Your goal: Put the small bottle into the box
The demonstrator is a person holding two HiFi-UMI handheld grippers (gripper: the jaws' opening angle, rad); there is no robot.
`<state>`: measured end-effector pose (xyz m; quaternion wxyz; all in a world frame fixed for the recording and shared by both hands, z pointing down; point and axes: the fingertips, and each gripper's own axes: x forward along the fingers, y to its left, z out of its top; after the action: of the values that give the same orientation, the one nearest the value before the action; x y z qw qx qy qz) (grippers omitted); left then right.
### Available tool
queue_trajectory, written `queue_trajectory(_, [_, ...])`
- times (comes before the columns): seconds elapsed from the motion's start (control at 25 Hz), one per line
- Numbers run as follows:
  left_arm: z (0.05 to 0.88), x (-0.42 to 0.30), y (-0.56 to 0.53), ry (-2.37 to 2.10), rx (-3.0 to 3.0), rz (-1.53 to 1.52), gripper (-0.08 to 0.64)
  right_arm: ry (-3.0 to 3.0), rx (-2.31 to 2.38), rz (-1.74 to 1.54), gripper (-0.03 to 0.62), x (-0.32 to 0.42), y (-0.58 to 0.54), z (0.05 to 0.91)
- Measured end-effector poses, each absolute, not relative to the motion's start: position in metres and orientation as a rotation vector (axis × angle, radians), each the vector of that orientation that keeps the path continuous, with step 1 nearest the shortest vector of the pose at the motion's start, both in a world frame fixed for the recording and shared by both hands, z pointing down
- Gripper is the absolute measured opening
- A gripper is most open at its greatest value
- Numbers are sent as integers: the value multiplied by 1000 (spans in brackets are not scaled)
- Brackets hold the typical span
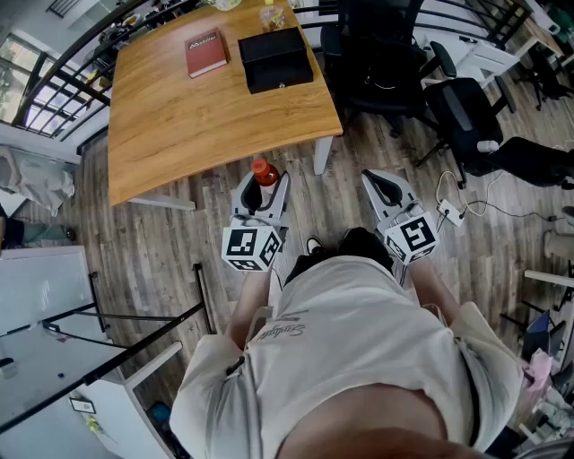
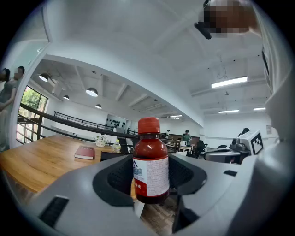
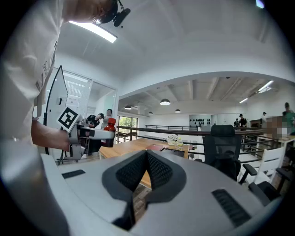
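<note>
The small bottle [image 1: 263, 172], dark red with a red cap and a white label, stands upright between the jaws of my left gripper [image 1: 263, 186], which is shut on it. It hangs over the wooden floor just off the near edge of the table [image 1: 170, 125]. In the left gripper view the bottle [image 2: 150, 161] fills the middle, with both pads against its sides. The black box [image 1: 275, 58] lies with its lid down at the table's far side. My right gripper [image 1: 384, 186] is held level to the right, jaws shut on nothing [image 3: 147, 159].
A red book [image 1: 206, 52] lies left of the box, and small bottles [image 1: 272, 15] stand behind it. Black office chairs [image 1: 381, 54] crowd the right of the table. Cables and a power strip [image 1: 453, 211] lie on the floor. A white cabinet [image 1: 45, 305] stands at left.
</note>
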<state>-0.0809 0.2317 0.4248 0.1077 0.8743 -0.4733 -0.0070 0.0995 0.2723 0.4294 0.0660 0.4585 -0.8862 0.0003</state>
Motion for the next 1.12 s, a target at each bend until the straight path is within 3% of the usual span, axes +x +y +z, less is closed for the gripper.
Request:
queue_trajectory(0.64, [455,-114,217,-1455,2410,1,227,-2698,1293,65,-6,77,242,446])
queue_trajectory(1.12, [446,-125,150,-1493,2352,86,227,-2872,1138,46,-6,26,128,456])
